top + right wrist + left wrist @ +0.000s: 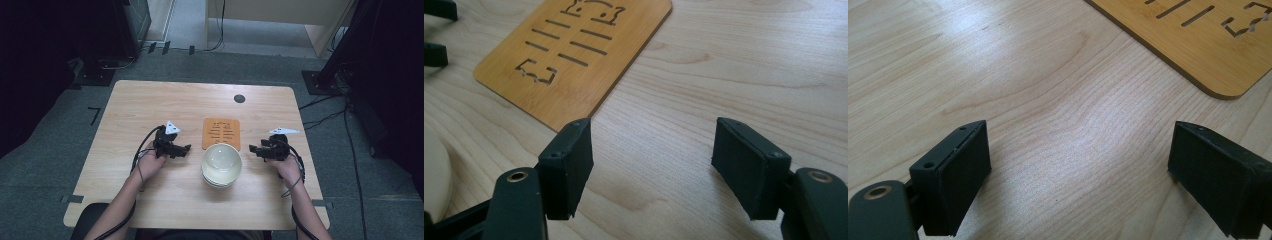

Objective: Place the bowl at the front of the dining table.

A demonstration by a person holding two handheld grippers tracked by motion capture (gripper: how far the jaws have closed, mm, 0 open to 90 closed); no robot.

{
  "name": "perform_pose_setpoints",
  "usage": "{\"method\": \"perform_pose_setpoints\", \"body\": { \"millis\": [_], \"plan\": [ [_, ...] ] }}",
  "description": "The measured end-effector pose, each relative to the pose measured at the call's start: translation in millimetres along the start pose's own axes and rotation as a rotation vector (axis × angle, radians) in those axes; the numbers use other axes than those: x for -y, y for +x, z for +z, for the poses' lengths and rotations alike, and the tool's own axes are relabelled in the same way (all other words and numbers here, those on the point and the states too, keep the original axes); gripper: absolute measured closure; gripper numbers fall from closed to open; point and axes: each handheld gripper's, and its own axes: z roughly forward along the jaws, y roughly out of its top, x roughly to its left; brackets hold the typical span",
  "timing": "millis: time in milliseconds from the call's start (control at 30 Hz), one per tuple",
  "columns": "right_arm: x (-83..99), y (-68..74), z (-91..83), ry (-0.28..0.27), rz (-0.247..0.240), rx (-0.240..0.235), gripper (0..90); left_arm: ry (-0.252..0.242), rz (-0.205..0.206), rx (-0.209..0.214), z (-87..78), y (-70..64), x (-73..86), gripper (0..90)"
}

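black jaws of the left gripper (1078, 170) rise at the bottom of the left gripper view, spread wide with nothing but bare wood grain between them, and the right gripper (651, 167) stands the same way in its own view, jaws well apart and empty. in the high view the stack of pale bowls (221, 166) sits at lower centre of the frame, directly between the left gripper (181, 149) at its left and the right gripper (256, 149) at its right; each points inward toward the stack and stands near it without touching. neither is clearly the nearer, so either hand could take the rim, and a reach from the two sides at once looks just as open. just above the bowls, at the centre of the frame, lies the bamboo trivet (221, 133), flat, its slotted cut-outs running across; the stack's far rim meets or overlaps its near edge, and i cannot tell whether they touch. the trivet's corner shows at upper right of the left gripper view (1198, 45) and across the upper left of the right gripper view (569, 55). the wooden table (150, 105) is light, smooth and otherwise bare except for a dark round grommet (239, 98) toward its far edge. grey carpet, trailing cables and dark equipment surround it.
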Motion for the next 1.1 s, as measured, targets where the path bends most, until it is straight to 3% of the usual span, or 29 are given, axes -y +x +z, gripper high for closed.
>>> {"method": "perform_pose_setpoints", "body": {
  "millis": [33,133,167,200,300,367,433,467,533,600,700,767,800,833,867,900,967,1033,1067,1100],
  "plan": [
    [0.4,0.2,1.4,0.002,-0.021,0.004,28.6,0.0,0.0,0.0,0.0,0.0,0.0,9.6],
    [-0.2,-0.2,2.4,-0.001,-0.013,0.018,25.6,0.0,0.0,0.0,0.1,0.1,-0.1,9.5],
    [-0.8,-0.3,2.8,-0.005,-0.002,0.021,24.6,-0.001,0.0,0.0,0.1,0.0,-0.1,9.6],
    [-2.5,-0.8,3.2,-0.005,0.035,0.017,15.9,-0.001,0.0,0.0,0.1,0.0,-0.1,9.5],
    [-5.1,-1.5,5.4,0.017,0.097,-0.013,24.2,-0.001,-0.001,0.0,0.1,0.0,-0.1,9.6],
    [-5.7,0.9,6.4,0.006,0.05,-0.022,22.1,-0.001,-0.001,0.0,0.1,0.0,-0.1,9.6],
    [-5.7,5.2,9.0,-0.043,0.045,-0.03,13.8,-0.001,-0.001,0.0,0.1,0.0,-0.1,9.6],
    [-6.1,6.3,9.9,-0.055,0.05,-0.045,14.1,0.001,-0.001,0.001,0.1,0.0,-0.1,9.6],
    [-6.8,8.8,10.9,-0.048,0.021,-0.052,14.4,0.0,-0.001,0.001,0.1,0.0,-0.1,9.6],
    [-6.4,10.1,12.1,-0.052,0.017,-0.027,14.8,0.001,0.0,0.001,0.0,0.0,-0.1,9.6],
    [-3.8,11.3,12.2,-0.051,-0.08,0.015,16.2,0.001,0.0,0.001,0.0,0.0,-0.1,9.6],
    [-4.1,11.2,12.1,-0.033,-0.085,0.018,17.7,0.001,-0.001,0.001,0.0,0.0,-0.1,9.6],
    [-5.8,11.3,10.7,0.015,-0.086,0.008,21.3,0.001,0.0,0.001,0.0,0.0,-0.1,9.6],
    [-9.4,12.4,8.2,0.059,-0.066,-0.023,17.8,0.0,-0.001,0.001,0.1,0.0,-0.1,9.6],
    [-9.4,12.4,8.2,0.059,-0.066,-0.023,17.8,0.0,-0.001,0.001,0.1,0.0,-0.1,9.6],
    [-12.0,12.6,7.5,0.065,0.02,-0.054,14.8,0.001,0.0,0.001,0.0,0.0,-0.1,9.6],
    [-12.7,12.1,7.2,0.056,0.038,-0.065,16.1,0.001,-0.001,0.001,0.0,0.0,-0.2,9.6],
    [-15.6,12.1,5.4,0.04,0.048,-0.066,28.6,0.001,-0.001,0.001,0.0,0.0,-0.1,9.6],
    [-17.0,11.8,4.0,0.032,0.053,-0.066,29.1,0.001,0.0,0.001,0.0,0.1,-0.1,9.6],
    [-18.3,11.0,0.0,0.018,0.042,-0.116,26.0,0.001,0.0,0.001,0.0,0.1,-0.1,9.6]
  ]
}}
